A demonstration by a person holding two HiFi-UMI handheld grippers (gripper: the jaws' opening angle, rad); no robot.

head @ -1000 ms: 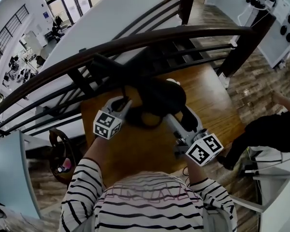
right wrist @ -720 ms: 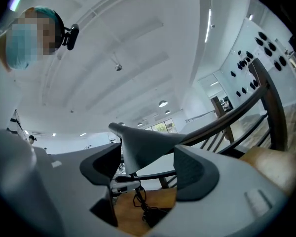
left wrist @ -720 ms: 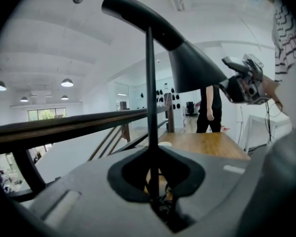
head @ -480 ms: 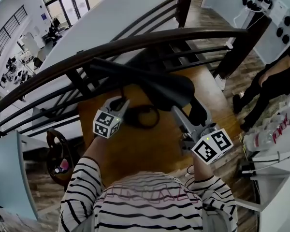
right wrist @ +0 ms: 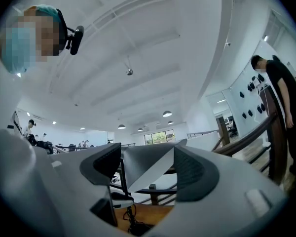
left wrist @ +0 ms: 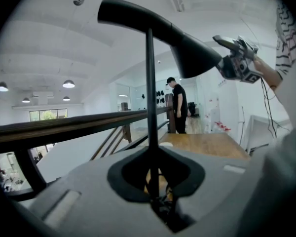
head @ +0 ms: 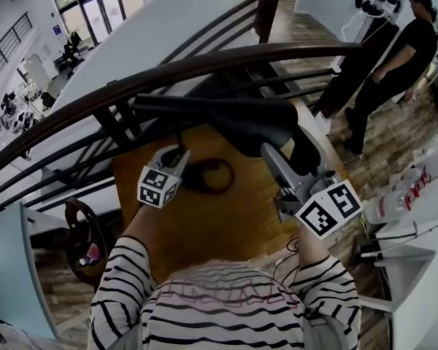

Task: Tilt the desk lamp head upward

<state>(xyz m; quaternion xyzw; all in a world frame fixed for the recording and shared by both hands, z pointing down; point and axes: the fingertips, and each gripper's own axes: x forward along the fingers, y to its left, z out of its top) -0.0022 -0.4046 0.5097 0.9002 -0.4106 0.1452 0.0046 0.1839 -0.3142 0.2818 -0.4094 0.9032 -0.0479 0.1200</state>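
Note:
A black desk lamp stands on the wooden table point(head: 226, 224), its base and coiled cord point(head: 204, 175) near the far edge. Its thin upright stem point(left wrist: 150, 93) runs between the jaws of my left gripper point(head: 179, 154) point(left wrist: 155, 201), which is shut on it low down. The lamp's long head point(head: 252, 122) point(left wrist: 187, 48) reaches out level over the table. My right gripper point(head: 271, 154) point(right wrist: 147, 168) comes at it from below, its wide-set jaws pressing both sides of the cone-shaped shade point(right wrist: 138, 164).
A dark curved handrail point(head: 204, 63) with slanted bars runs just behind the table. A person in black point(head: 394, 57) stands on the wood floor at the far right. White furniture and bottles point(head: 409, 195) sit to my right.
The lamp head has swung up and toward the right with my right gripper on it. The left gripper has stayed at the stem. The person in black has walked farther away.

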